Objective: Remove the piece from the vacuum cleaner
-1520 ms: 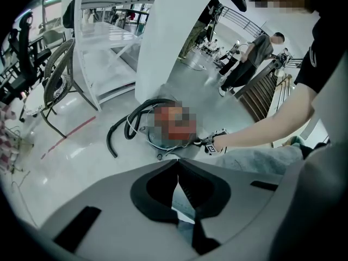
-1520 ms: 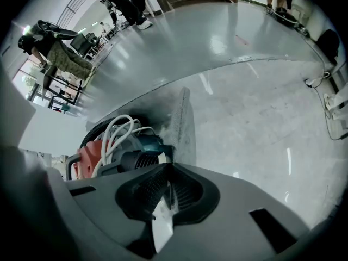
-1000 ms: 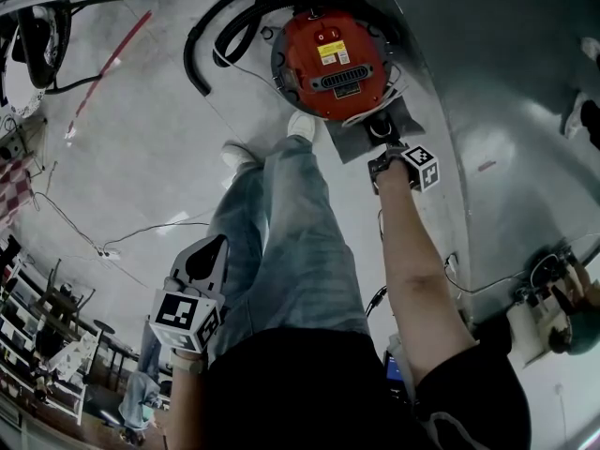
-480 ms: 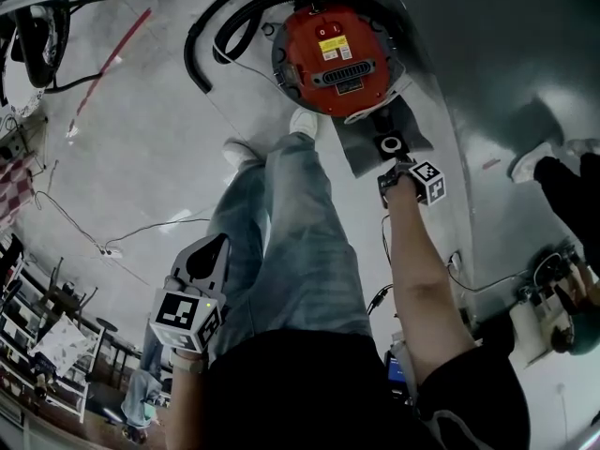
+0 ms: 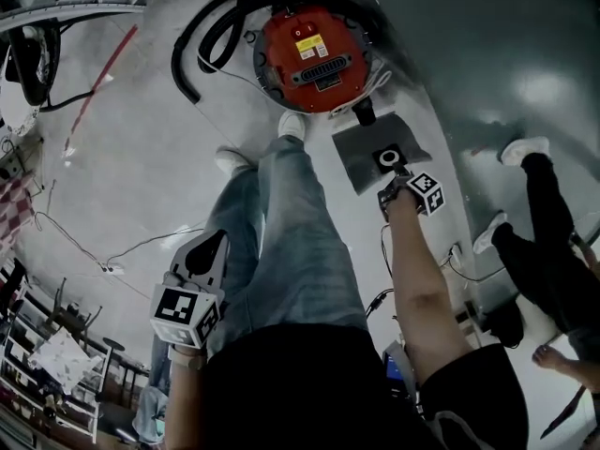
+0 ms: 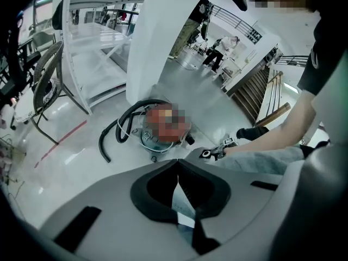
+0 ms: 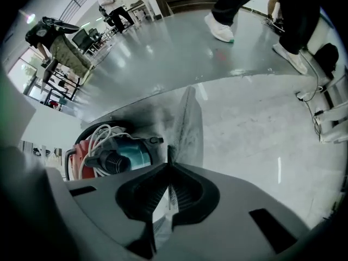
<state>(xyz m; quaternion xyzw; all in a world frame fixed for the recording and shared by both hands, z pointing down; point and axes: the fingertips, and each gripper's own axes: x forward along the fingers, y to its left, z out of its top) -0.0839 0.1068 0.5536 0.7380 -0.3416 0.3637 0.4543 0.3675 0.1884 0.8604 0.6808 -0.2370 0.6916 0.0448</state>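
The red round vacuum cleaner (image 5: 314, 59) stands on the floor with its black hose (image 5: 192, 50) curled to the left. A flat grey dust bag (image 5: 361, 157) with a white-ringed hole lies clear of the vacuum's black port (image 5: 364, 113). My right gripper (image 5: 394, 180) is shut on the bag's near edge. In the right gripper view the thin collar (image 7: 168, 170) stands edge-on between the jaws, the bag (image 7: 189, 126) stretches ahead, and the vacuum (image 7: 106, 154) sits at left. My left gripper (image 5: 214, 247) hangs by my left leg, its jaws (image 6: 177, 165) shut with nothing held.
Another person's legs (image 5: 530, 218) stand at the right. Cables (image 5: 131, 242) run over the pale floor at left, and a plug strip (image 5: 459, 256) lies by my right arm. A white metal rack (image 6: 81, 58) stands beyond the vacuum.
My right gripper has drawn the grey bag back from the vacuum, so the black port now shows between them. The person at the right has walked further into view.
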